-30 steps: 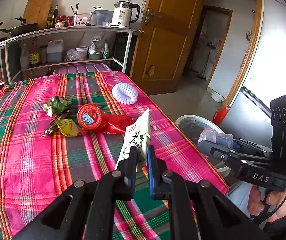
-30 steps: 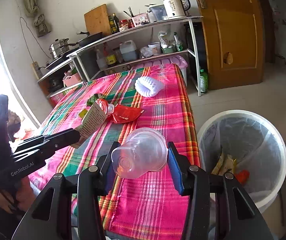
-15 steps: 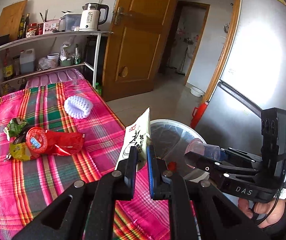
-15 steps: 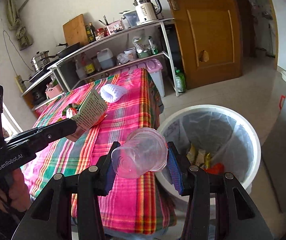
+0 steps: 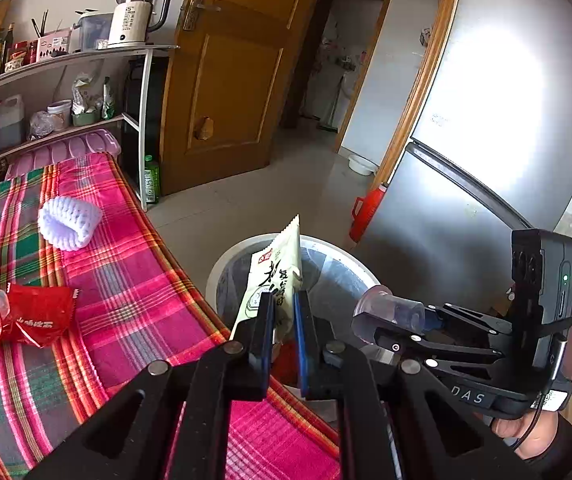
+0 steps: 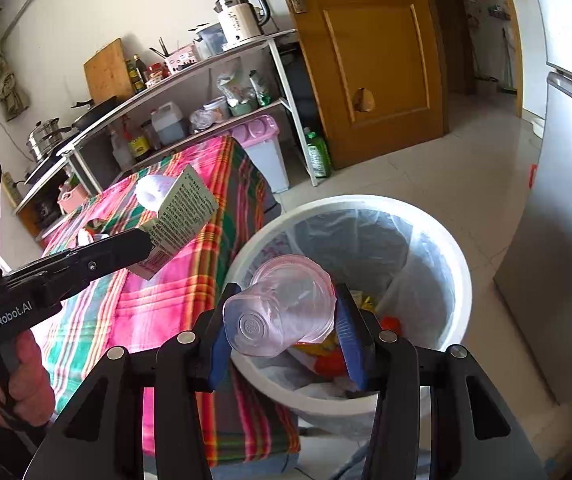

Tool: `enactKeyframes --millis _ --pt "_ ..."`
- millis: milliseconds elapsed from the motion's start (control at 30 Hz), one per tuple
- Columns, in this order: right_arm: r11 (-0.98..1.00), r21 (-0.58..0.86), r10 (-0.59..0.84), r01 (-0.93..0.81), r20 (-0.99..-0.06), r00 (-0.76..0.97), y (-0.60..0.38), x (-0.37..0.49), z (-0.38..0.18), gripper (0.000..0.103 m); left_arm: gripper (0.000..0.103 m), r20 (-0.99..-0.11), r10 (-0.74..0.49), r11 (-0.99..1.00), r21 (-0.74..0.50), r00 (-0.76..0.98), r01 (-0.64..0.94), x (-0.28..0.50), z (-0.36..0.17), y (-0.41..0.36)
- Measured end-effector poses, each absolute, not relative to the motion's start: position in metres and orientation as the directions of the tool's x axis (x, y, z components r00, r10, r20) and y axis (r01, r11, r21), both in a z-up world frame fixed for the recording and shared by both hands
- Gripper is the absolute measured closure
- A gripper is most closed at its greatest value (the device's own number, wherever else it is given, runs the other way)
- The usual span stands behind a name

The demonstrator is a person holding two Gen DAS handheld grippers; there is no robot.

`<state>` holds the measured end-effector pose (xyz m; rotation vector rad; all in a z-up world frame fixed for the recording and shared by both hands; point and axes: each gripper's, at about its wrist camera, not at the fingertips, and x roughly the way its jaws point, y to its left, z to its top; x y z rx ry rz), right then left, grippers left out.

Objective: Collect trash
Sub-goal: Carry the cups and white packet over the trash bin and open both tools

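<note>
My left gripper is shut on a white printed snack wrapper and holds it over the near rim of the white trash bin. My right gripper is shut on a clear plastic cup, lying on its side, above the bin's near rim. The bin has a clear liner and several wrappers inside. The right gripper with the cup shows in the left wrist view; the left gripper with the wrapper shows in the right wrist view.
On the pink plaid table lie a red wrapper with a round lid and a white foam net. A metal shelf with a kettle stands behind. A fridge is right of the bin, a wooden door beyond.
Both grippers swung right, away from the table and toward the bin, still holding the wrapper and the cup. The bin now lies directly under both.
</note>
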<state>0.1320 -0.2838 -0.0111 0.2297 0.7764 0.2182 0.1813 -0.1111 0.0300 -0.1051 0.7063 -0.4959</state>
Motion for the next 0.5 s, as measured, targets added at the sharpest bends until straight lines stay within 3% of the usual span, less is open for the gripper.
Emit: enactKeyframes --millis 500 --pt "0.959 0.280 0.227 -0.031 -0.703 0.674 -0.306 0.155 -0.034 0.055 0.092 -0.633 -0.493 0.864 -0.277 0.597 0.420 0.214 0.003 -0.137"
